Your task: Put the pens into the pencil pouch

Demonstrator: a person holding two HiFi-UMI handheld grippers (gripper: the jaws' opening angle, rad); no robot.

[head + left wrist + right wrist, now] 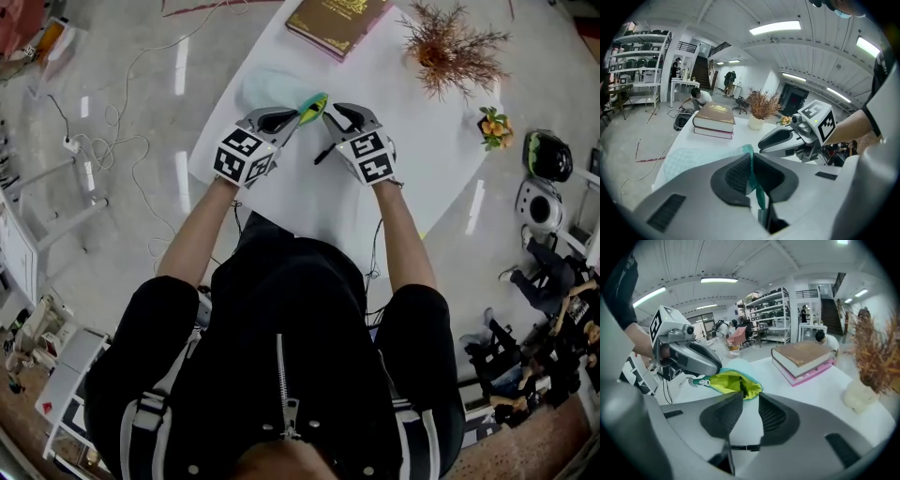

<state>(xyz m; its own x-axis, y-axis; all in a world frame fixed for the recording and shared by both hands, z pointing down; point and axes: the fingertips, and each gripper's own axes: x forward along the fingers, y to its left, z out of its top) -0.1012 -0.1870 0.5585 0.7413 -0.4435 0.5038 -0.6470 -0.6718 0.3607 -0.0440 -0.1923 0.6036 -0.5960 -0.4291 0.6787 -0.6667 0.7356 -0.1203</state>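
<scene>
Holding the pencil pouch [277,90] by its teal zipper edge, your left gripper [298,118] has its jaws shut on that thin band. The pinch lifts the mouth so that the yellow-green lining gapes toward your right gripper [328,118]. Behind the mouth, the pouch's pale mesh body lies slack on the white worktop [412,159]. Your right gripper hangs just in front of the mouth with its jaws apart and nothing between the pads. A dark, narrow thing that looks like a pen [742,388] shows inside the mouth. A second pen [743,446] lies on the worktop just short of the pouch, beneath your right gripper.

Expect the pouch to be light and limp, so it will probably sag and fold shut if the pinch slackens. Grip it at the zipper band, likely its firmest part, not the mesh. The loose pen looks light, rigid, smooth and round, so it may roll or pivot in the jaws. Take it across the barrel near its middle and feed it in end first.
</scene>
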